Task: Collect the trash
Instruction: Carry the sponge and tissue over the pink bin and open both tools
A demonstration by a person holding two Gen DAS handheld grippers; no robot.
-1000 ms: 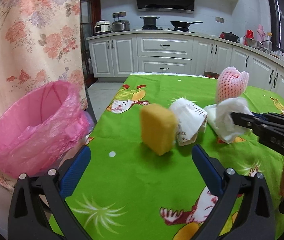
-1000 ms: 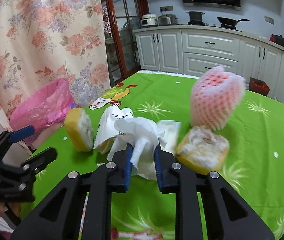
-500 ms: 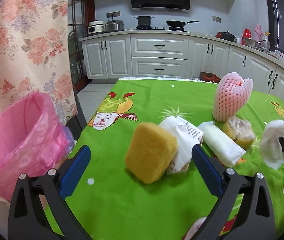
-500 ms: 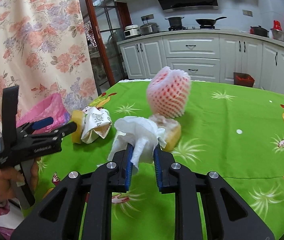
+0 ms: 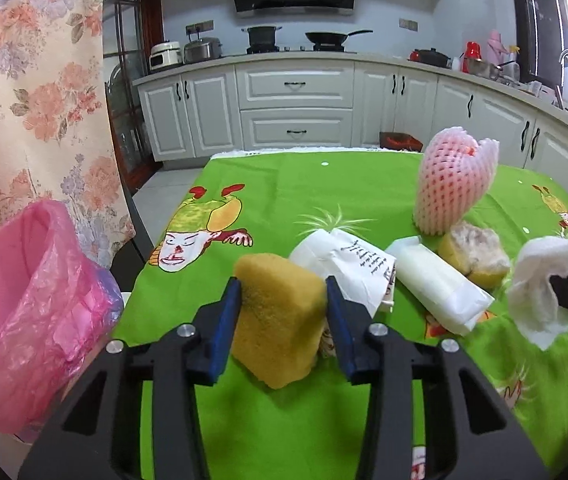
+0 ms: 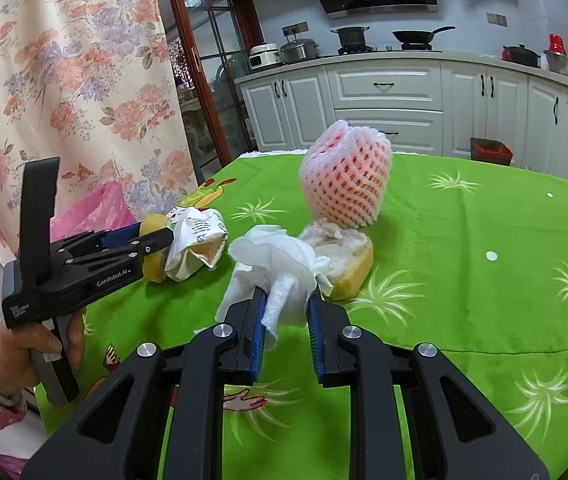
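Note:
My left gripper point(image 5: 281, 304) is shut on a yellow sponge point(image 5: 279, 320) on the green tablecloth; it also shows in the right wrist view point(image 6: 151, 242). My right gripper point(image 6: 284, 308) is shut on a crumpled white tissue point(image 6: 279, 268) held above the table; the tissue also shows in the left wrist view point(image 5: 540, 284). A crumpled printed wrapper point(image 5: 352, 264) lies just behind the sponge. A white packet point(image 5: 440, 288), a dirty yellow sponge point(image 5: 474, 254) and a pink foam fruit net point(image 5: 452, 188) stand further right. A bin lined with a pink bag point(image 5: 23, 304) is off the table's left edge.
The table's left edge point(image 5: 139, 280) runs beside the bin. A floral curtain point(image 5: 23, 100) hangs behind the bin. White kitchen cabinets point(image 5: 296, 108) line the far wall. A person's hand point(image 6: 31, 344) holds the left gripper.
My left gripper moved forward and closed on the yellow sponge. My right gripper lifted the tissue away to the right, off the pile.

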